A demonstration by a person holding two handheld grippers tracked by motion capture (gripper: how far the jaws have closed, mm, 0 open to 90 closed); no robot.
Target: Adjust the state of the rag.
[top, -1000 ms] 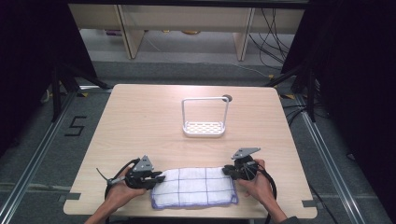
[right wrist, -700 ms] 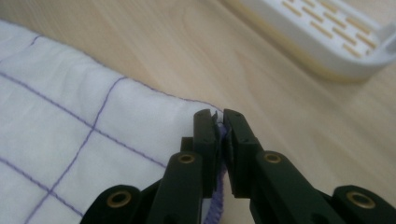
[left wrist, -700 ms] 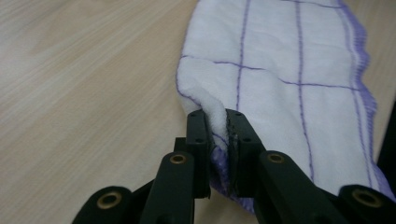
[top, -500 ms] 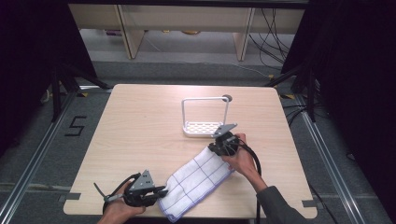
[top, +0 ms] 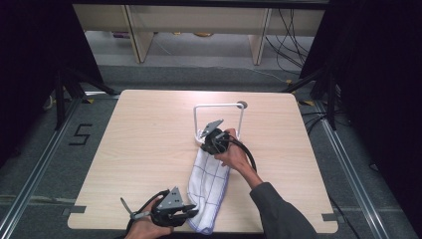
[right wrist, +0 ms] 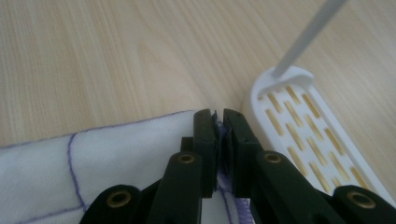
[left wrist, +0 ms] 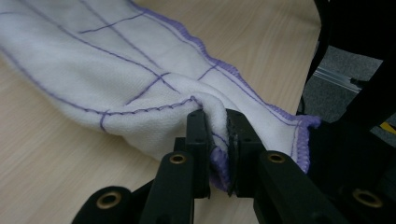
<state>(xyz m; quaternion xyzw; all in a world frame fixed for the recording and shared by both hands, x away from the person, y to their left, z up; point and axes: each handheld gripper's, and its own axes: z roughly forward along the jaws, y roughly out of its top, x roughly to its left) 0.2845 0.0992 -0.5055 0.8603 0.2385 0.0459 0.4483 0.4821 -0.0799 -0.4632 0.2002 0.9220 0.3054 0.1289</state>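
Note:
A white cloth (top: pixel 209 186) with purple grid lines and purple edging lies stretched and bunched on the wooden table (top: pixel 144 144), running from the front edge toward the middle. My left gripper (top: pixel 191 212) holds its near end at the table's front edge; its jaws pinch a fold of the cloth (left wrist: pixel 140 74), with the left gripper (left wrist: pixel 218 135) shut on it. My right gripper (top: pixel 208 142) grips the far end beside the white rack (top: pixel 219 122). There the right gripper (right wrist: pixel 219 122) is shut on the cloth's edge (right wrist: pixel 116 154), and the rack's slotted base (right wrist: pixel 308 135) lies just to the right.
The white rack has a thin wire frame (top: pixel 195 117) standing upright over its base near the table's centre. A round hole (top: pixel 242 104) sits in the table behind it. Shelving (top: pixel 199 30) stands beyond the far edge, and cables (top: pixel 293 35) run over the floor at the right.
The right gripper has carried its end of the cloth away from the front edge up to the rack. The left gripper slid toward the front edge, so the cloth turned from crosswise to lengthwise.

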